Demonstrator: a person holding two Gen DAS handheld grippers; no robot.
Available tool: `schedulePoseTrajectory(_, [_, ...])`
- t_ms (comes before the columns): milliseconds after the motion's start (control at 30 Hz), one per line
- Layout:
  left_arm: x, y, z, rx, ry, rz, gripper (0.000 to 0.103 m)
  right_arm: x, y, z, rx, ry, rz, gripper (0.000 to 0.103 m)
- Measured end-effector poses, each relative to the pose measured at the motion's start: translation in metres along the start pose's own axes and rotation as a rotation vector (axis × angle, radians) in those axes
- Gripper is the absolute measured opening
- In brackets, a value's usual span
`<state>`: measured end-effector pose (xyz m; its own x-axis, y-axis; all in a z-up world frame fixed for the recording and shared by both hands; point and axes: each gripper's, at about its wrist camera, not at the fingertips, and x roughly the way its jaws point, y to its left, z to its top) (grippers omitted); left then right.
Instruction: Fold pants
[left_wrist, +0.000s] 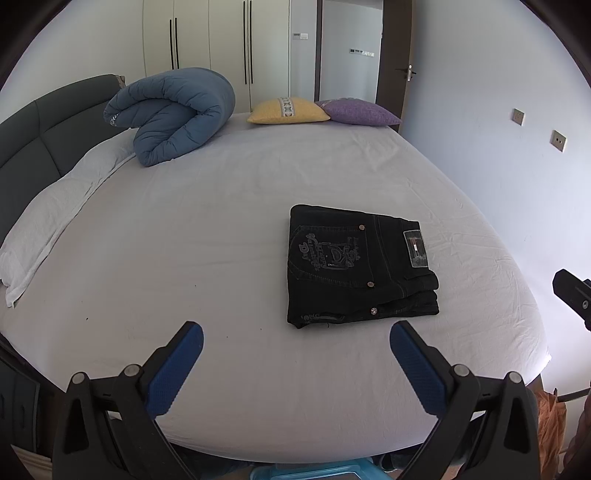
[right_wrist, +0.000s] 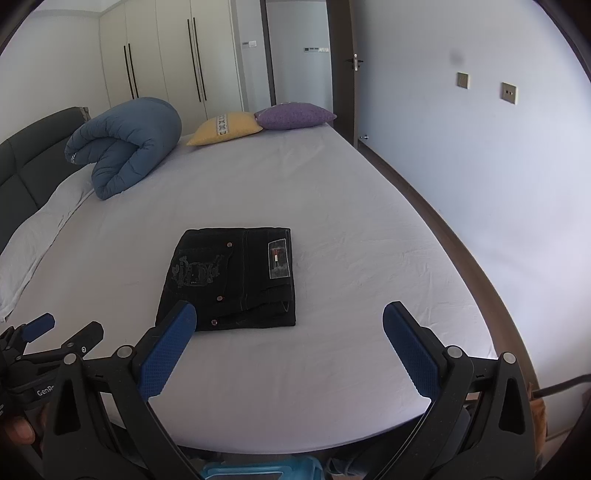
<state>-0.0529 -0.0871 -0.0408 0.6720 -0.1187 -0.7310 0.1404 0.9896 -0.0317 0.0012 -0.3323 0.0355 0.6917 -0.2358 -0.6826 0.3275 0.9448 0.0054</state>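
The black pants (left_wrist: 360, 264) lie folded into a compact rectangle on the white bed sheet (left_wrist: 221, 229), with an embroidered back pocket and a waist label facing up. They also show in the right wrist view (right_wrist: 231, 277). My left gripper (left_wrist: 295, 336) is open and empty, held above the near edge of the bed, short of the pants. My right gripper (right_wrist: 290, 317) is open and empty, just in front of the pants' near edge. The left gripper shows at the lower left of the right wrist view (right_wrist: 55, 332).
A rolled blue duvet (left_wrist: 173, 114) lies at the far left of the bed by the grey headboard (left_wrist: 40, 136). A yellow pillow (left_wrist: 288, 110) and a purple pillow (left_wrist: 358, 110) lie at the far edge. A wall (right_wrist: 480, 166) runs along the right. A blue stool (right_wrist: 258, 470) stands below.
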Motion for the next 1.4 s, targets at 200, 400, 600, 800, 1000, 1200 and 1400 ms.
schedulePoseTrajectory(200, [0.0,0.0,-0.002,-0.003,0.002,0.002,0.103,0.003,0.002,-0.001,0.008,0.014,-0.004,0.103])
schedulePoseTrajectory(400, [0.0,0.0,-0.003,-0.003,0.004,0.004,0.103,0.006,0.004,-0.002,0.009,0.02,-0.004,0.103])
schedulePoseTrajectory(600, [-0.001,0.0,-0.005,-0.003,0.007,0.002,0.103,0.008,0.007,-0.004,0.012,0.025,-0.004,0.103])
schedulePoseTrajectory(800, [-0.001,0.0,-0.006,0.0,0.008,0.002,0.103,0.009,0.008,-0.006,0.011,0.028,-0.003,0.103])
schedulePoseTrajectory(1000, [0.0,0.0,-0.006,0.001,0.011,0.002,0.103,0.011,0.01,-0.007,0.01,0.031,-0.001,0.103])
schedulePoseTrajectory(1200, [-0.001,0.0,-0.007,-0.002,0.012,0.001,0.103,0.013,0.012,-0.008,0.004,0.034,0.004,0.103])
schedulePoseTrajectory(1400, [-0.001,0.001,-0.007,-0.001,0.013,0.001,0.103,0.014,0.013,-0.008,0.002,0.037,0.009,0.103])
